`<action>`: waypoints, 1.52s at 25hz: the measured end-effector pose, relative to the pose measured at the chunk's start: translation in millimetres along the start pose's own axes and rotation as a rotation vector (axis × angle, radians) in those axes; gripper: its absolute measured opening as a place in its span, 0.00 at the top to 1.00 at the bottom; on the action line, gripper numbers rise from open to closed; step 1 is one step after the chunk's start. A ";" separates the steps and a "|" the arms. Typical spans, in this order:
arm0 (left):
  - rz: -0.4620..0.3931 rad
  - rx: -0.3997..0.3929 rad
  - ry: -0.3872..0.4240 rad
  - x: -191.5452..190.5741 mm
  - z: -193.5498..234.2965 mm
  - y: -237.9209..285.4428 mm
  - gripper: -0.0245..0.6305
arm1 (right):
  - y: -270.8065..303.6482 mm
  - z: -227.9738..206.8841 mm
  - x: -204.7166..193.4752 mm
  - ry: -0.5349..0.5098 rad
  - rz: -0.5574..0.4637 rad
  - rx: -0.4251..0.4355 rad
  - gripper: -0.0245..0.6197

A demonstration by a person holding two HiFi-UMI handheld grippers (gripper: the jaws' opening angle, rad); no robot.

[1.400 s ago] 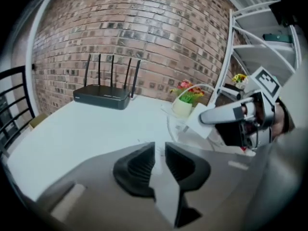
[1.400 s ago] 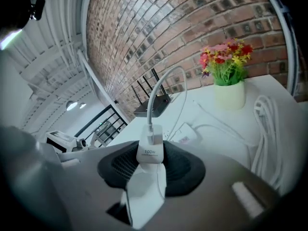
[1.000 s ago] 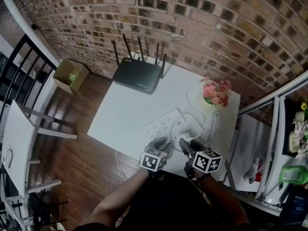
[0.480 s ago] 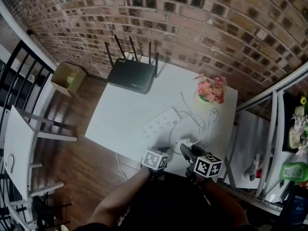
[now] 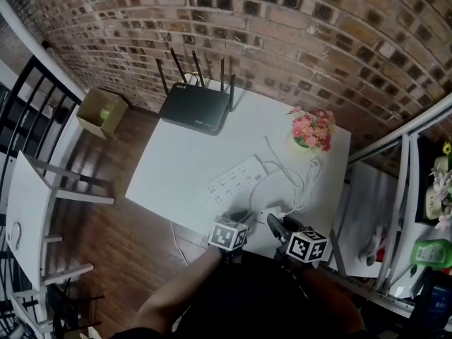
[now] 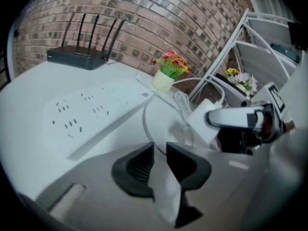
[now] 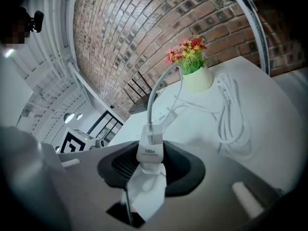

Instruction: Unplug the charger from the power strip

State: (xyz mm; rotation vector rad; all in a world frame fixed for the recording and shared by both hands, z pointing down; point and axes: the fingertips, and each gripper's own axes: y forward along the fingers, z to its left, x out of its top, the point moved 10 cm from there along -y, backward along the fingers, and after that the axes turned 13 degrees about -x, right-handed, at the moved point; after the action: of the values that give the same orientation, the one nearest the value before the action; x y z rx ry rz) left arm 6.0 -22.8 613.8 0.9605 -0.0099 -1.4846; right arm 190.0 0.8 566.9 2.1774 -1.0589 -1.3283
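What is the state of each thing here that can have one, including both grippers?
White charger block: unplugged, cable attached.
White power strip: flat on the table, visible sockets empty.
Right gripper: jaws shut on the charger block.
Left gripper: jaws apart, just been opening, nothing between them.
Black router: flat, antennas upright.

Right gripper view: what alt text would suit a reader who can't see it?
The right claw grips a white charger, its cable arching over a white table toward a flower pot by a brick wall.
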 end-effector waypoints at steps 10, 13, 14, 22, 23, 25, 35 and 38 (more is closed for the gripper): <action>0.079 -0.017 -0.058 -2.7 3.8 11.1 0.95 | -3.6 -7.4 -6.9 0.028 0.009 -0.009 0.74; 0.099 -0.031 -0.041 -9.9 -4.5 13.1 0.95 | -1.2 -15.4 -11.8 0.061 0.026 -0.017 0.74; 0.101 -0.033 -0.041 -11.8 -5.9 12.7 0.95 | 0.2 -18.9 -13.6 0.070 0.033 -0.023 0.74; 0.079 -0.027 -0.008 -11.8 -8.5 -6.3 0.94 | 12.3 -35.5 -24.3 0.095 0.070 -0.064 0.74; 0.071 -0.032 -0.009 -11.7 -9.3 -8.7 0.94 | 13.2 -36.2 -24.9 0.098 0.073 -0.060 0.74; 0.059 -0.042 -0.010 -12.1 -11.5 -12.9 0.94 | 14.1 -37.0 -24.8 0.102 0.074 -0.054 0.74; 0.007 -0.031 -0.011 -9.5 -11.5 -32.3 0.94 | 10.8 -40.9 -17.0 -0.038 0.087 -0.215 0.49; -0.010 -0.031 -0.017 -8.6 -10.0 -37.6 0.94 | 5.1 -41.5 -13.0 -0.061 0.080 -0.260 0.48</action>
State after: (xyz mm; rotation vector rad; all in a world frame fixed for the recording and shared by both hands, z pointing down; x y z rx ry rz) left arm -20.6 -3.0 591.7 0.9248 0.0056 -1.4977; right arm 220.7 4.7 597.9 1.8976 -0.9272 -1.4175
